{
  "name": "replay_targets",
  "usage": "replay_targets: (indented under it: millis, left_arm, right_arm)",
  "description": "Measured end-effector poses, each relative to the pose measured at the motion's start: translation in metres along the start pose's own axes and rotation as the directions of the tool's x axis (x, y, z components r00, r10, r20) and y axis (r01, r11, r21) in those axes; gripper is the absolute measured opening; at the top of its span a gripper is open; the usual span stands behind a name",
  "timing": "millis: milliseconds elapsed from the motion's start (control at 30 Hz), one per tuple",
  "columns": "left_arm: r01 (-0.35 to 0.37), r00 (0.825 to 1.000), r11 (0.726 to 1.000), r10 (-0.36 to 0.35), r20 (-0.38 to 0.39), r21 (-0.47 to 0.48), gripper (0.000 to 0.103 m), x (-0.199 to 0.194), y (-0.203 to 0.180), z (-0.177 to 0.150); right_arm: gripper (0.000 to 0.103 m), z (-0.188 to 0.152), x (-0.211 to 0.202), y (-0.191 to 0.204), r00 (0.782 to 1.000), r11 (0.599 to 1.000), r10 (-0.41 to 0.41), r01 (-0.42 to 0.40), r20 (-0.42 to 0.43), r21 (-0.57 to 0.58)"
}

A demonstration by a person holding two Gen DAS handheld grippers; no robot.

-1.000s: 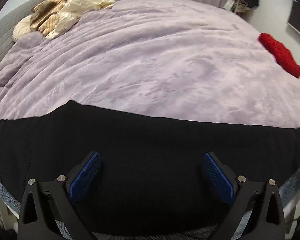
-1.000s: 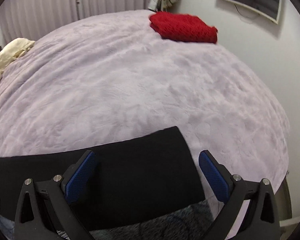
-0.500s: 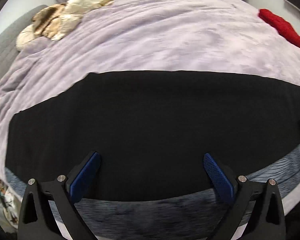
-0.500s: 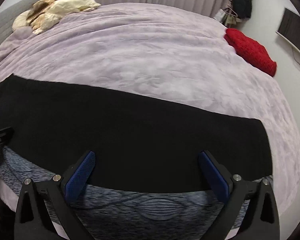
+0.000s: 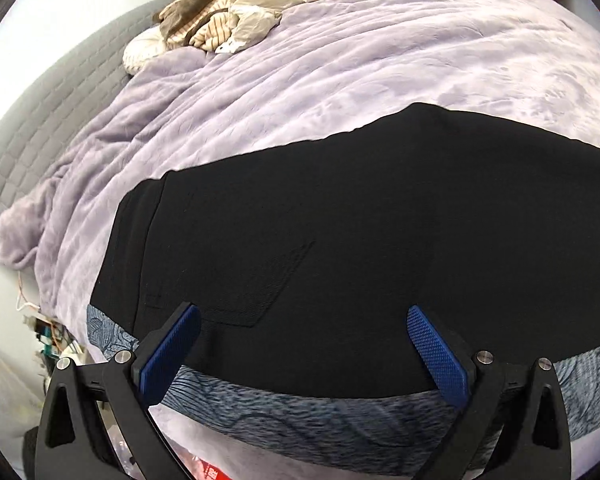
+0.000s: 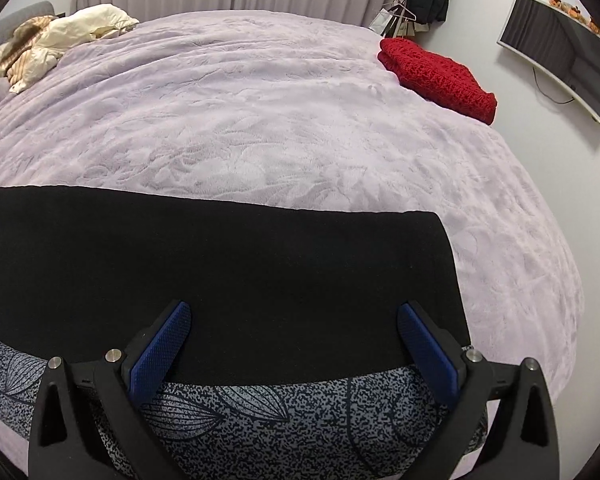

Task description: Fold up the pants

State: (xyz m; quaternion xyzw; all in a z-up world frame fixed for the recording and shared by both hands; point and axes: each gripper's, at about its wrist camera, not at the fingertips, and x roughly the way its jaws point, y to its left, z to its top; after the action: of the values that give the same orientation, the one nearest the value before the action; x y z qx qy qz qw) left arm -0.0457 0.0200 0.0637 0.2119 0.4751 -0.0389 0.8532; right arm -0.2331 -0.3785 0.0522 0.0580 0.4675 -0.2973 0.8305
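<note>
while both claws point forward over the near edge of the bed, the left gripper (image 5: 304,328) and right gripper (image 6: 294,322) stand wide open, holding nothing. the black pants (image 5: 360,220) lie flat on the purple blanket (image 6: 260,120), long side running left to right, waist end on the left and leg end on the right.

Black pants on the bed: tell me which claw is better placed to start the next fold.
Right, probably. The right claw hangs open over the black pants near their square leg end, with bare purple blanket beyond. The left claw, also open, sits over the wider pocket end.
</note>
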Motion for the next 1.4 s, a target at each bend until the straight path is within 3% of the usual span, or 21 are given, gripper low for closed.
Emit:
replay_targets:
  millis: [167,233,300,367,400,433,500,567,633,667,733,833,933,1033,1067,1100,1167,1200,1333,1400]
  left_arm:
    - [0.076,0.997,0.995,-0.078,-0.023,-0.060,0.103,0.002,0.032,0.006]
    - [0.127,0.992,0.986,-0.129,-0.005,-0.109,0.103,-0.002,0.049,0.006]
    - [0.134,0.991,0.977,-0.131,0.030,-0.163,0.103,-0.005,0.070,0.016]
    - [0.202,0.979,0.950,-0.193,0.061,-0.239,0.103,-0.006,0.084,0.033]
    - [0.257,0.966,0.935,-0.244,0.083,-0.244,0.103,-0.005,0.083,0.043]
    - [0.269,0.962,0.938,-0.253,0.100,-0.220,0.103,-0.003,0.077,0.054]
    - [0.188,0.981,0.969,-0.178,0.077,-0.160,0.103,0.010,0.057,0.073]
    - [0.118,0.993,0.990,-0.119,-0.012,-0.071,0.103,0.036,0.029,0.087]
    - [0.072,0.996,0.997,-0.072,-0.054,-0.016,0.103,0.059,0.021,0.090]
    - [0.040,0.997,0.998,-0.042,-0.062,-0.038,0.103,0.065,0.028,0.088]
    - [0.039,0.996,0.992,-0.048,-0.078,-0.120,0.103,0.070,0.055,0.087]
    - [-0.011,0.996,0.972,-0.011,-0.094,-0.237,0.103,0.078,0.105,0.072]
    - [0.007,0.995,0.955,-0.036,-0.092,-0.296,0.103,0.085,0.135,0.058]
    - [0.015,0.995,0.945,-0.046,-0.088,-0.327,0.103,0.097,0.164,0.047]
    - [-0.015,0.995,0.943,-0.018,-0.097,-0.331,0.103,0.102,0.172,0.045]
    - [0.006,0.995,0.939,-0.040,-0.093,-0.344,0.103,0.105,0.180,0.044]
    - [0.111,0.986,0.917,-0.150,-0.073,-0.384,0.103,0.111,0.196,0.038]
    - [0.145,0.981,0.911,-0.182,-0.062,-0.386,0.103,0.113,0.200,0.035]
    - [0.218,0.972,0.905,-0.234,0.001,-0.366,0.103,0.103,0.206,0.021]
    - [0.229,0.970,0.895,-0.241,0.016,-0.384,0.103,0.092,0.211,0.012]
  right_arm:
    - [0.103,-0.001,0.000,-0.002,1.000,1.000,-0.008,0.008,0.003,-0.010]
    - [0.103,0.001,-0.005,0.000,0.999,0.999,-0.035,0.035,-0.015,-0.009]
    - [0.103,0.008,-0.017,0.010,0.998,0.998,-0.065,0.065,-0.015,-0.012]
    - [0.103,0.016,-0.039,0.033,0.999,0.999,-0.002,0.004,0.047,-0.038]
    - [0.103,0.021,-0.053,0.055,0.995,0.997,0.041,-0.034,0.089,-0.076]
    - [0.103,0.024,-0.062,0.074,0.990,0.991,0.081,-0.068,0.116,-0.112]
    - [0.103,0.032,-0.074,0.127,0.968,0.956,0.226,-0.198,0.113,-0.215]
    - [0.103,0.037,-0.072,0.180,0.934,0.902,0.357,-0.337,0.024,-0.271]
    - [0.103,0.044,-0.067,0.233,0.903,0.856,0.425,-0.424,-0.065,-0.296]
    - [0.103,0.046,-0.067,0.257,0.895,0.841,0.440,-0.440,-0.076,-0.315]
    - [0.103,0.051,-0.068,0.298,0.902,0.832,0.427,-0.419,-0.062,-0.363]
    - [0.103,0.059,-0.061,0.344,0.892,0.820,0.446,-0.443,-0.080,-0.362]
    - [0.103,0.063,-0.048,0.383,0.896,0.825,0.427,-0.440,-0.119,-0.355]
    - [0.103,0.062,-0.045,0.410,0.938,0.839,0.341,-0.332,-0.058,-0.432]
    - [0.103,0.062,-0.041,0.414,0.947,0.833,0.315,-0.309,-0.065,-0.459]
    - [0.103,0.065,-0.038,0.410,0.947,0.837,0.314,-0.313,-0.075,-0.449]
    - [0.103,0.071,-0.031,0.387,0.960,0.865,0.272,-0.272,-0.062,-0.422]
    - [0.103,0.074,-0.022,0.367,0.969,0.884,0.241,-0.244,-0.060,-0.400]
    - [0.103,0.077,0.011,0.271,0.955,0.925,0.262,-0.289,-0.136,-0.246]
    - [0.102,0.070,0.016,0.229,0.955,0.931,0.257,-0.286,-0.151,-0.226]
